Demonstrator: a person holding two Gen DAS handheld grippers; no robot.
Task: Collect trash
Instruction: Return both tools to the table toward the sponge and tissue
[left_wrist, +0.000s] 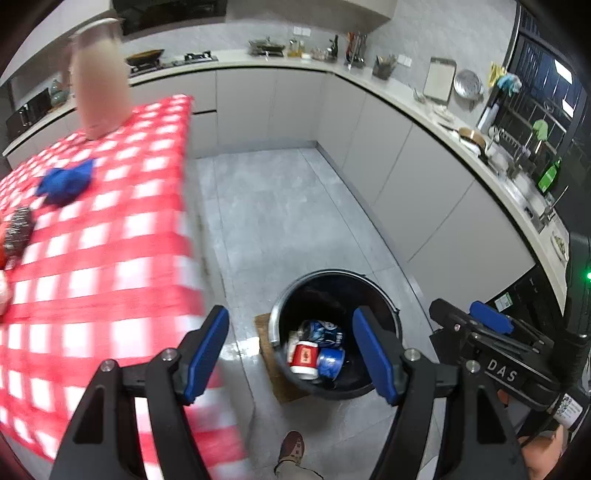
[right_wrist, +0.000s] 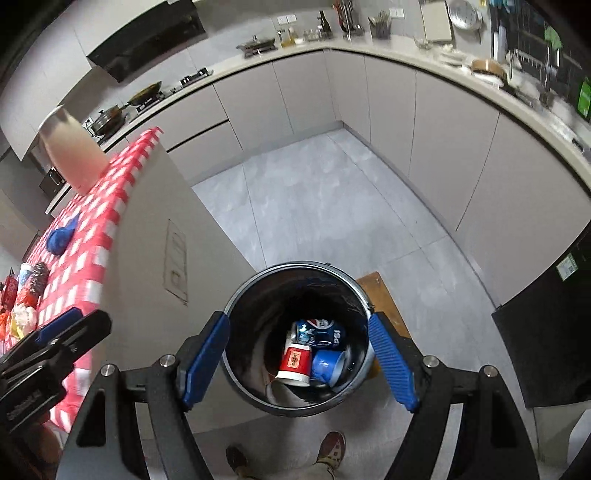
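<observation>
A black round bin stands on the grey floor beside the table. In it lie a blue can, a red paper cup and a blue cup. My left gripper hangs open above the bin, nothing between its blue pads. My right gripper is open and empty too, straight over the bin. On the red-checked table lie a crumpled blue thing and more litter at the left edge.
A tall pale jug stands on the table's far end. A wooden board lies on the floor by the bin. The person's shoes are just below it. Grey cabinets curve around the floor; a dark appliance stands at the right.
</observation>
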